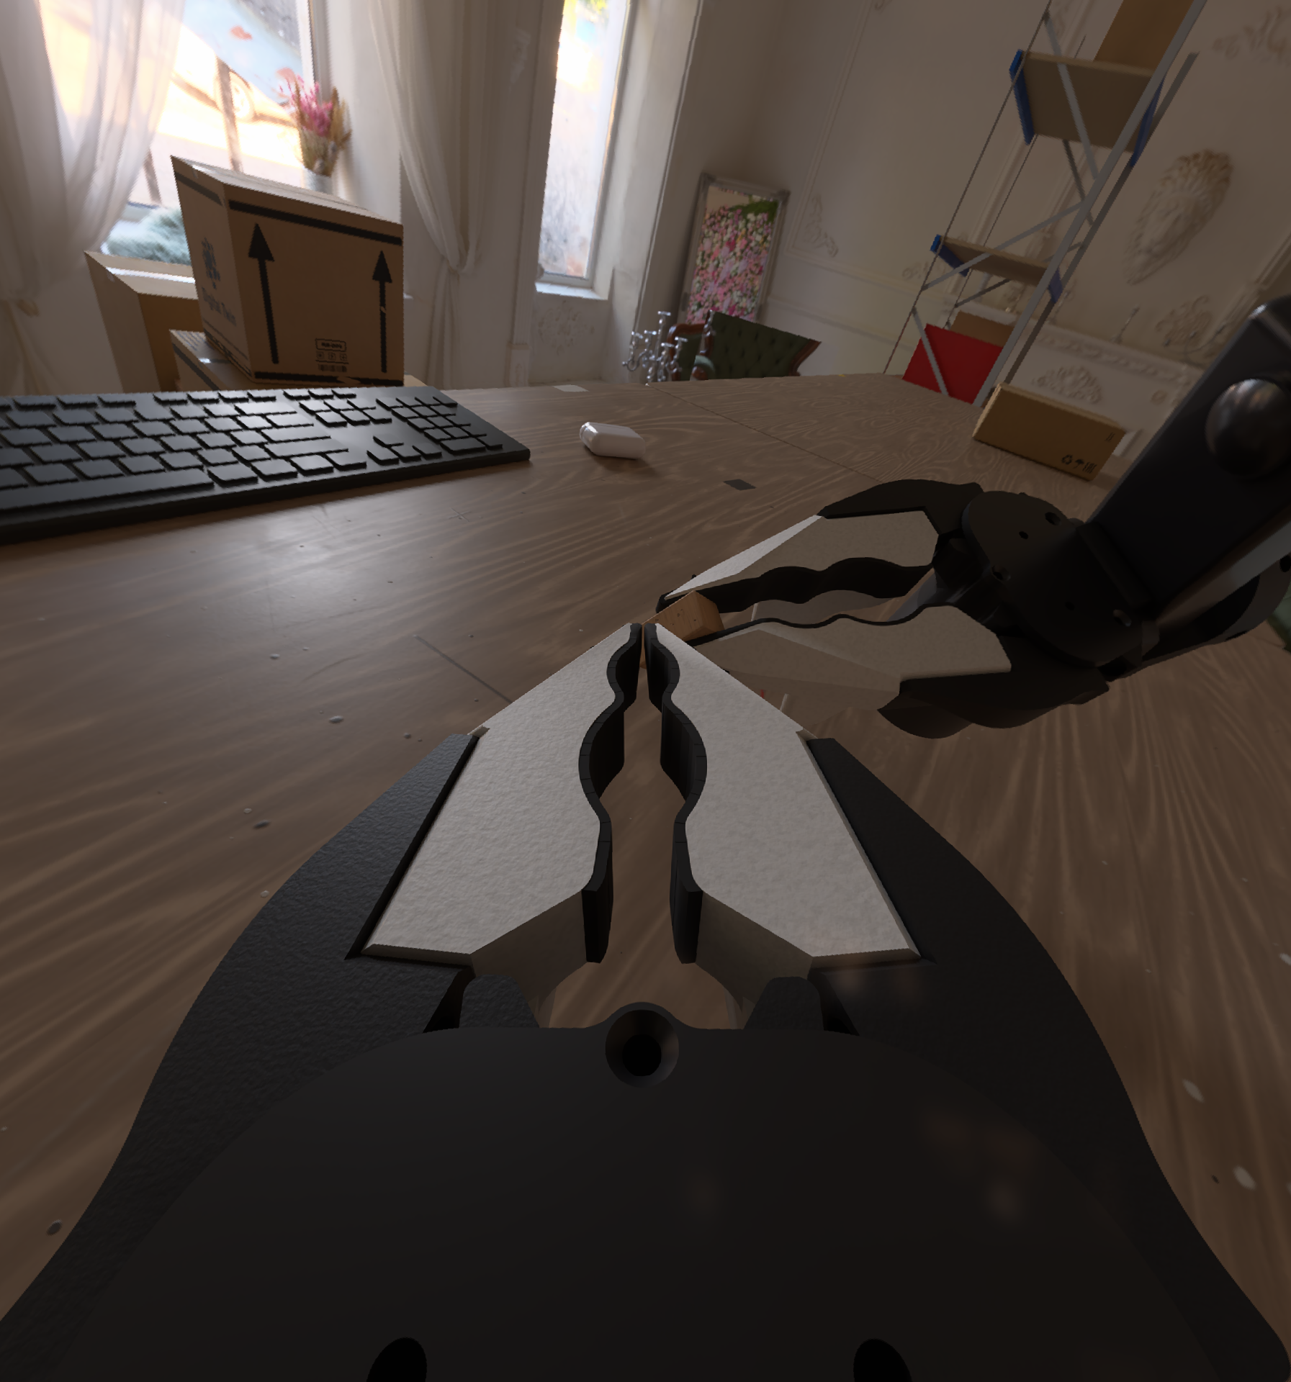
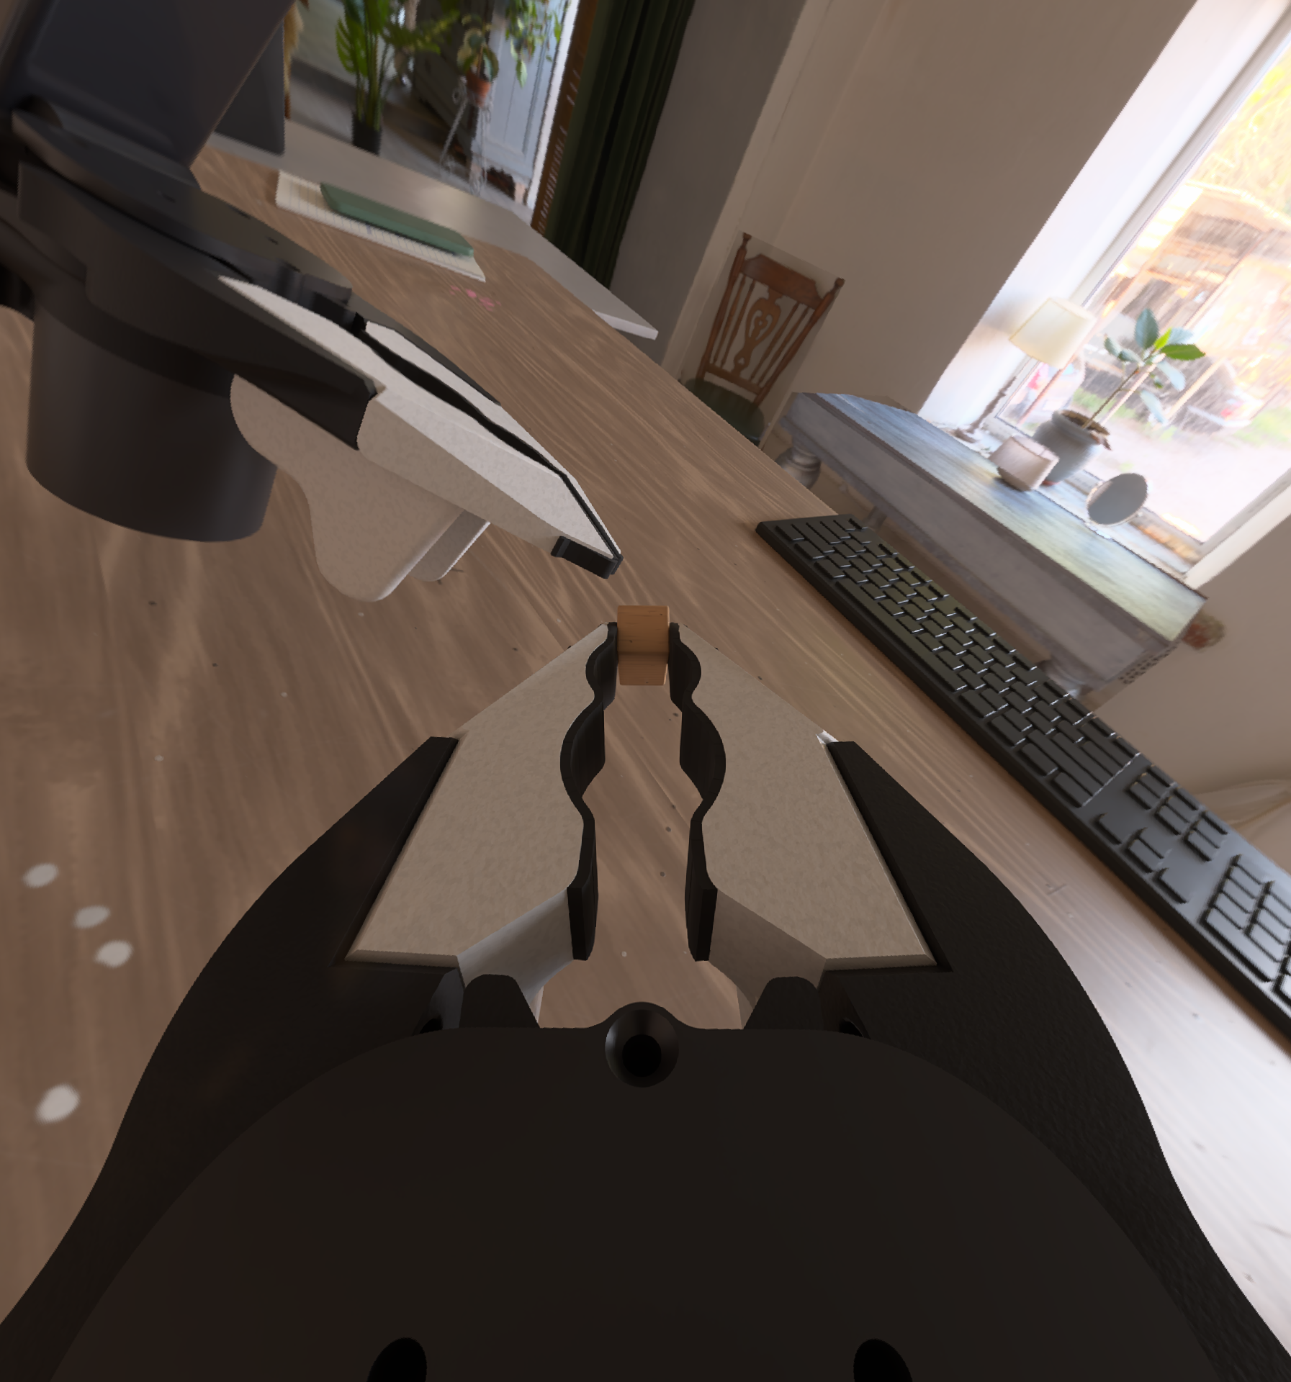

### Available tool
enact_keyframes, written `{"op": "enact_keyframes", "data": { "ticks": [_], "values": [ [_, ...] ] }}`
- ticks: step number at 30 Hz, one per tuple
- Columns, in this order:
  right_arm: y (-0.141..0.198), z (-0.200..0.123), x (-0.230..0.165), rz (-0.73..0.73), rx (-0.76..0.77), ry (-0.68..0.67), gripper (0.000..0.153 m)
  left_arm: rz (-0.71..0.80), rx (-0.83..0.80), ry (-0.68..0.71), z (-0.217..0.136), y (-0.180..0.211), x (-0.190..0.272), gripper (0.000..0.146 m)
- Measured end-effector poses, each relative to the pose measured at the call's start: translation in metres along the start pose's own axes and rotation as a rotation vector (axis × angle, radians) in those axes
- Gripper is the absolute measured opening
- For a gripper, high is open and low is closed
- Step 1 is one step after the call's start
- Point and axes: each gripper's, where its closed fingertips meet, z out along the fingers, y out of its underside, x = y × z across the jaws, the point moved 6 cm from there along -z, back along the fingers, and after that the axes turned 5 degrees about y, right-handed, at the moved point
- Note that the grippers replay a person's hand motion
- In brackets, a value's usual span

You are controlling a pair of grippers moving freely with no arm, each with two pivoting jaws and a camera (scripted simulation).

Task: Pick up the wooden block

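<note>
The wooden block (image 2: pixel 642 647) is small and light tan. It sits between the fingertips of my right gripper (image 2: pixel 642 642), which is shut on it; whether it is off the wooden table (image 2: pixel 178 748) I cannot tell. In the left wrist view the block (image 1: pixel 691 615) peeks out between the right gripper's fingers (image 1: pixel 747 568). My left gripper (image 1: pixel 642 632) is shut and empty, its tips just in front of the block. In the right wrist view the left gripper (image 2: pixel 590 557) hovers just above and left of the block.
A black keyboard (image 1: pixel 208 449) lies on the table; it also shows in the right wrist view (image 2: pixel 1061 725). A small white case (image 1: pixel 612 440) lies beyond it. Cardboard boxes (image 1: pixel 298 277) stand at the back, a flat box (image 1: pixel 1046 430) at the right. A notepad (image 2: pixel 380 224) lies far off.
</note>
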Motion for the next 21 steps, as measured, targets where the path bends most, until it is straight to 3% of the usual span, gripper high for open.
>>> {"op": "enact_keyframes", "data": {
  "ticks": [11,15,21],
  "values": [
    [0.002,0.000,-0.003,-0.103,-0.025,-0.004,0.013,0.013,-0.040,0.002,0.000,0.003,-0.002,0.000],
    [0.005,0.000,0.005,0.061,-0.012,-0.051,0.013,0.053,-0.045,0.028,0.004,0.001,-0.003,0.001],
    [0.007,-0.002,0.015,0.246,0.012,-0.121,0.013,0.250,-0.061,0.005,-0.002,-0.002,0.000,0.007]
  ]
}}
